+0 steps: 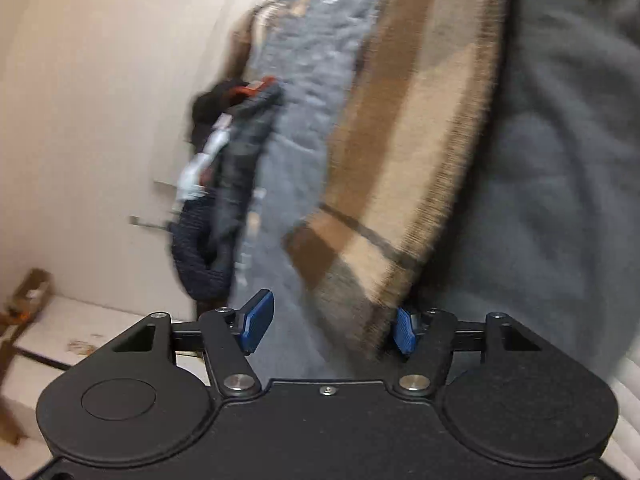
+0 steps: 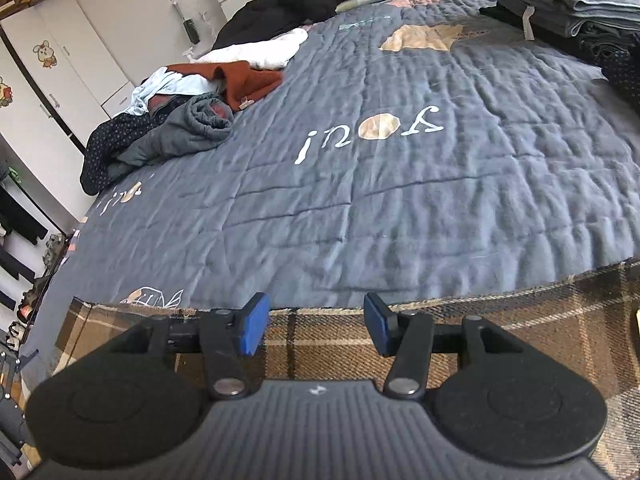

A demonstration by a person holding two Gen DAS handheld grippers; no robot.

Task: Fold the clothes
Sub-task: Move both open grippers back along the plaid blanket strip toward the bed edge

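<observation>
The plaid garment (image 2: 520, 320) lies under the right gripper (image 2: 316, 326), edge running 9 to 3 o'clock; both grippers' jaws apart, empty

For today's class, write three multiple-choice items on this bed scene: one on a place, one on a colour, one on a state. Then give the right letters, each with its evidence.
1. Where is the stack of folded clothes in the right wrist view?
A. far right of the bed
B. near left corner
C. on the floor

2. What colour is the garment lying on the unfolded pile?
A. yellow
B. rust red
C. green

3. How does the right gripper stand over the plaid cloth?
A. shut on it
B. shut on a sock
C. open

Answers:
1 A, the stack sits at the quilt's far right edge.
2 B, it shows rust red beside white cloth.
3 C, its blue fingers stand apart, gripping nothing.
</observation>
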